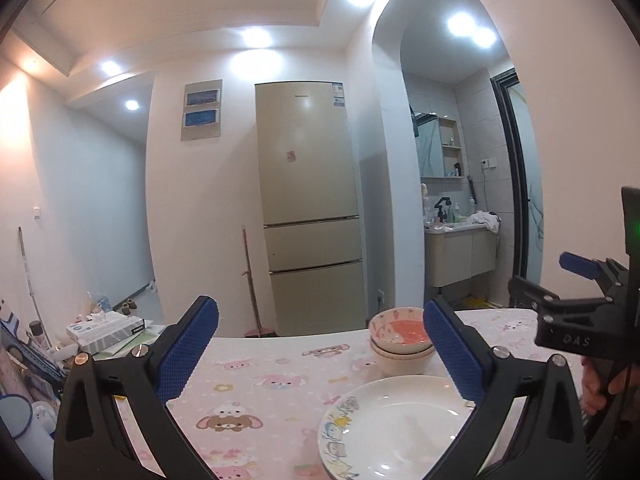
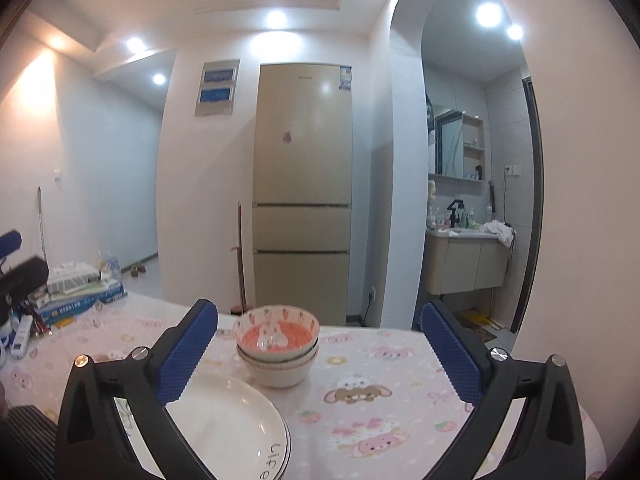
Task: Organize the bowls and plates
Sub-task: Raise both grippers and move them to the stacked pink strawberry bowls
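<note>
Bowls [image 2: 277, 346]: nested; plates [image 2: 236, 432]: stacked on counter [image 2: 380, 408]. Left gripper [image 1: 320, 356], right gripper [image 2: 318, 354]: fingers wide apart, holding nothing. Advice: withdraw clear of rims

Stacked bowls [image 2: 277, 346] upright, just behind stacked white plates [image 2: 236, 428]

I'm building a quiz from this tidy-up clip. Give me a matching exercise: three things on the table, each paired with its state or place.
Things:
1. bowls
2. plates
3. books

States or places:
A. flat white stack nearest the cameras
B. piled at the table's left edge
C. nested, pink inside on top

Pairs: 1-C, 2-A, 3-B
</note>
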The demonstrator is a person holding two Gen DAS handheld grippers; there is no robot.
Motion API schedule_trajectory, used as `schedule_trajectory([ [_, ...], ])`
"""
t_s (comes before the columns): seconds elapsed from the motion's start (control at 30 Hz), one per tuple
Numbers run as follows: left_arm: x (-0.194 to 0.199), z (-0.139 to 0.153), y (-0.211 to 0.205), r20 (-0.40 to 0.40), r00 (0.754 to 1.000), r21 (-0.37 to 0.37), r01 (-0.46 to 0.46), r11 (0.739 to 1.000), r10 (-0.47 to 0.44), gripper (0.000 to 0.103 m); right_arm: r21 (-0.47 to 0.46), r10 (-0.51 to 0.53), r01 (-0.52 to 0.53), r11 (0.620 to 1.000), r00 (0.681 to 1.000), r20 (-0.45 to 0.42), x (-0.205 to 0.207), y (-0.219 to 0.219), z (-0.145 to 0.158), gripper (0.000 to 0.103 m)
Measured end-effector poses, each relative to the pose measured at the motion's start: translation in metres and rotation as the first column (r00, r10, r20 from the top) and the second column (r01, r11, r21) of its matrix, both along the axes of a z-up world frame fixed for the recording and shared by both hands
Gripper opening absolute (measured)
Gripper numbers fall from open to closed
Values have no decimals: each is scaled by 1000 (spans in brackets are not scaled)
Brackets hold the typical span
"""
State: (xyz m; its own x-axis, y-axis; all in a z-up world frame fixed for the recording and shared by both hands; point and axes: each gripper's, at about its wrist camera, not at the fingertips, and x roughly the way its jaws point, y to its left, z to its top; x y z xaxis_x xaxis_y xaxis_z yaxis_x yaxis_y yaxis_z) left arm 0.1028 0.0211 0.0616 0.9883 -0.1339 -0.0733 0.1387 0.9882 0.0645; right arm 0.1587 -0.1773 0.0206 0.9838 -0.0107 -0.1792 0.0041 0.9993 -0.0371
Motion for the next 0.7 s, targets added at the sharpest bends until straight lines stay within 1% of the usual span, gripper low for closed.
schedule_trajectory([
  [0.1,-13,8,-14,54,998,37,-26,999,24,102,22,-2,1,1000,1000,31,-8,-7,17,103],
  [0.17,-18,15,-22,73,997,54,-16,998,12,102,40,-5,3,999,999,50,-14,-12,29,103],
  [0.3,-22,30,-31,93,996,35,9,999,-12,102,62,-18,12,998,995,94,-28,-21,50,103],
  [0.43,-22,39,-36,101,995,14,22,1000,-23,102,71,-27,18,997,992,124,-39,-29,64,103],
  [0.53,-19,45,-42,99,995,9,21,1000,-22,102,88,-36,24,996,989,140,-42,-33,76,103],
  [0.57,-14,48,-43,78,997,1,25,1000,-25,102,102,-43,28,994,988,148,-43,-35,82,103],
  [0.63,-2,55,-43,13,999,-18,45,999,-44,102,118,-47,29,993,986,157,-43,-37,92,103],
  [0.67,0,59,-42,16,999,-32,48,998,-48,102,126,-52,31,991,985,167,-43,-37,100,103],
  [0.7,1,62,-42,33,999,-35,28,999,-27,102,130,-56,33,991,983,173,-42,-38,105,103],
])
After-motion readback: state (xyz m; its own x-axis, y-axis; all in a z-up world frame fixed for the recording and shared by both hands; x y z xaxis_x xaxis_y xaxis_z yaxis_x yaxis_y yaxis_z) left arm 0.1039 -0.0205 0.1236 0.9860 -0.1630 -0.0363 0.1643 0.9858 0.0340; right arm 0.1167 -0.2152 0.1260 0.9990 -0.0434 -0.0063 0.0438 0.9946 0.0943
